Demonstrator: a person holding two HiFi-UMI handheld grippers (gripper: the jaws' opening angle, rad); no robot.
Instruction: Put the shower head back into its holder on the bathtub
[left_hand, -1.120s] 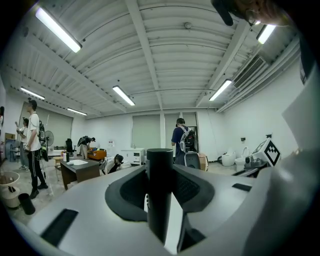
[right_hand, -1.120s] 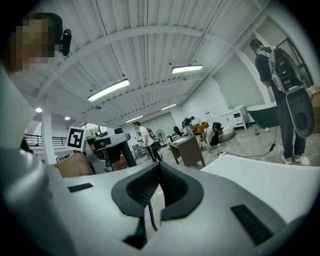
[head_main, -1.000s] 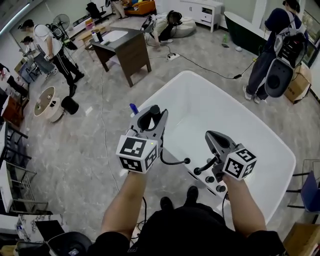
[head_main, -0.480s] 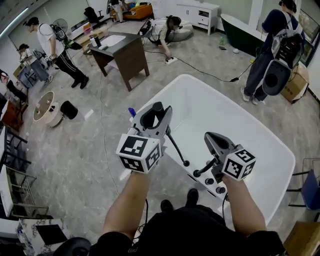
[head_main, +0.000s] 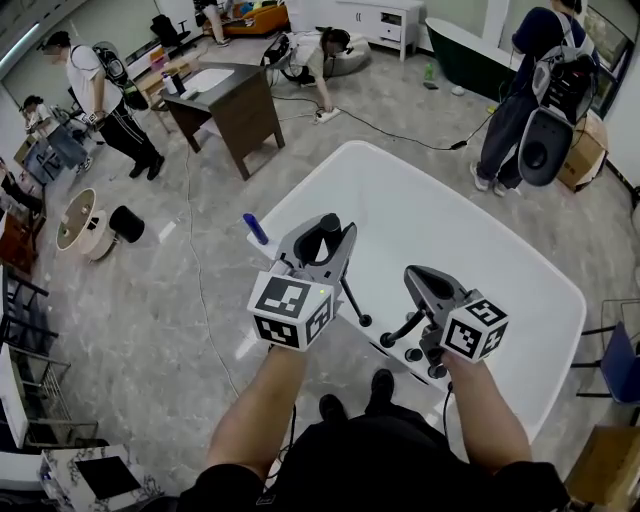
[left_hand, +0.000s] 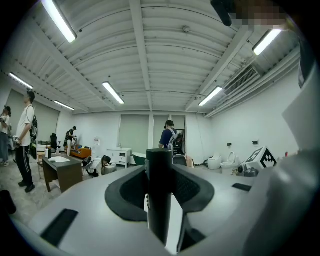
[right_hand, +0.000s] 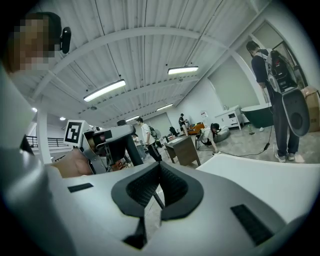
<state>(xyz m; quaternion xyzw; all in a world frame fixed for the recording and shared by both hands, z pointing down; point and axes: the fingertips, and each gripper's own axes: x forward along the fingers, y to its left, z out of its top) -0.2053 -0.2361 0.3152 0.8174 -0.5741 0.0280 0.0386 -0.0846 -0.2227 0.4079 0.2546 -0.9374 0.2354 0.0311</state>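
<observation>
Left gripper (head_main: 322, 230) is clenching on the shower head (left_hand: 159, 200) - its black cylindrical handle is standing upright between the two pads in the left gripper view, and both pads are pressing on its sides. In the head view this gripper is hovering over the near left edge of the white bathtub (head_main: 440, 215), marker cube toward the person. A thin black stem or hose (head_main: 352, 300) is running down from the held part toward the tub rim, ending in a small ball near the fittings; I cannot tell which of the two it is.

Right gripper (head_main: 415, 275) is sitting just right of that, above the near rim. Its jaws are pressing together at the tips in the right gripper view (right_hand: 159, 167), with nothing gripped. A thin dark line is showing through the gap lower down, behind the pads.

On the rim under the right gripper, black fittings are sticking up - a lever-like piece (head_main: 400, 330) and round knobs (head_main: 410, 353). Which one is the holder, I cannot tell. The shower head is not resting in any of them.

A small blue object (head_main: 255, 228) is lying at the tub's left corner. Behind the tub, a dark desk (head_main: 235, 100) is standing on the grey floor, and a person with a backpack (head_main: 535, 90) is standing at the far right.
</observation>
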